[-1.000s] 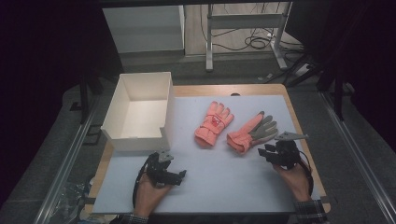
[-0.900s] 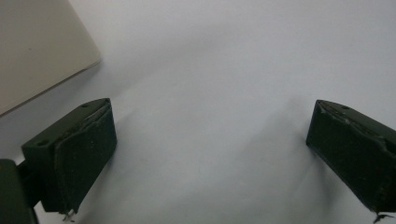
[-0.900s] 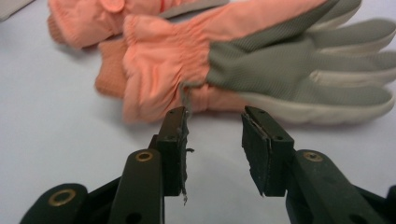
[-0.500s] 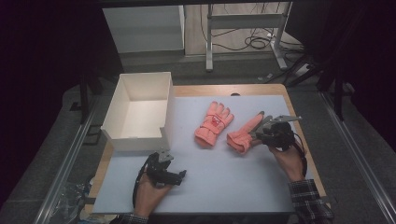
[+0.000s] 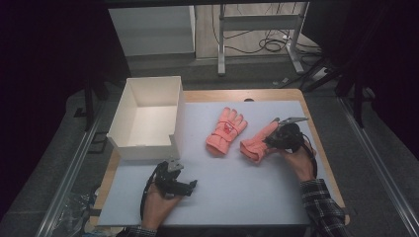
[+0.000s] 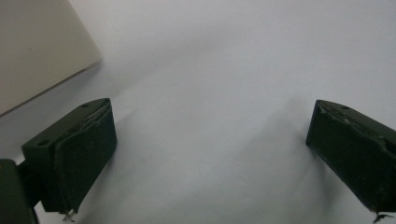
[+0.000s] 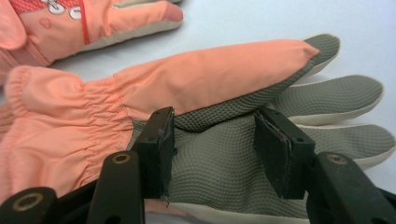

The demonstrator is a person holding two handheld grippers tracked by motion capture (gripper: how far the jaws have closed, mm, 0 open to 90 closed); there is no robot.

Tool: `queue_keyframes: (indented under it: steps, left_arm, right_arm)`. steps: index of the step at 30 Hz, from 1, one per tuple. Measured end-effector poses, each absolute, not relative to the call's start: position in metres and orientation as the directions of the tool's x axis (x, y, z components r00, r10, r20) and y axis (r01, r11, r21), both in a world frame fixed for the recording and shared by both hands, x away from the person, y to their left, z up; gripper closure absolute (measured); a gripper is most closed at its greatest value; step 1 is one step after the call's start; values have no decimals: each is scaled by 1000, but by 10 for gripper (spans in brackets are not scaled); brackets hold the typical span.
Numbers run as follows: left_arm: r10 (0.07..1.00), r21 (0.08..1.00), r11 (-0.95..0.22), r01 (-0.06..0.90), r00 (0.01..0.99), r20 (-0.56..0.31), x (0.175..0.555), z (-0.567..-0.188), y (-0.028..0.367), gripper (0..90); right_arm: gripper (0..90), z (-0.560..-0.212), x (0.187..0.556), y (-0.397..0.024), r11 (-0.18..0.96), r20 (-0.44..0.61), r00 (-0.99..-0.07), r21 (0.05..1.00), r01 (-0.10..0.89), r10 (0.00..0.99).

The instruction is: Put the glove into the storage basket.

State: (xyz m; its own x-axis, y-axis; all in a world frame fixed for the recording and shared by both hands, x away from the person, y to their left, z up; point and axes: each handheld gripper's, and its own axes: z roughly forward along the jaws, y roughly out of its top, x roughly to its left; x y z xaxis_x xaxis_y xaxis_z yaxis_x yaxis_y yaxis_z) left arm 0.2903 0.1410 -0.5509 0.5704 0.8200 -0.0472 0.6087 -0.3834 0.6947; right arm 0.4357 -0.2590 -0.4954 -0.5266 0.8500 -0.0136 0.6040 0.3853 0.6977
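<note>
The right gripper (image 7: 212,154) stands over the grey palm of the nearer glove (image 7: 205,93), its two black jaws parted and set down on the textured fabric. They have just been opening, and a bunched fold of that dimpled grey weave sits between the pads (image 7: 161,154) without being squeezed flat — a released hold, not a clench. The pads are flat rubbery blocks, scuffed along their edges, bolted to black arms with brass-coloured rivets.

Outward from there, the glove's back is smooth salmon-pink cloth, gathered into elastic ruching at the wrist; its thumb is pink on top with a grey tip, and the grey fingers are rounded and edged with pale cream piping. In the high view this glove (image 5: 257,143) lies on the pale mat, right of centre, with the right gripper (image 5: 276,136) at its finger end.

Just beside it, a little apart, lies the second glove (image 5: 226,131), back up, fingers pointing away from the person, with a small red-and-white patch.

The left gripper (image 6: 210,154) rests with jaws wide apart and nothing between them, over the bare matte mat (image 6: 224,70). In the high view it (image 5: 184,185) sits near the front edge, just before the white open-topped box (image 5: 148,143) — a rectangular, straight-walled carton at the table's left.
</note>
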Motion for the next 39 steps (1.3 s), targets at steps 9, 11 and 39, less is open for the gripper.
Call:
queue_keyframes:
  steps: [9,11,39]
  left_arm:
    - [820,695,-383,608,570,-47,290,-551,141,21]
    - [820,695,-383,608,570,-47,290,-551,141,21]
    - [821,696,-381,609,569,-49,290,-551,141,21]
  right_arm:
    - [710,-509,434,-260,353,4,-499,702,619,867]
    - [766,-510,433,-261,344,15,-496,701,625,868]
    - [891,-477,420,-266,365,9,-548,736,570,837]
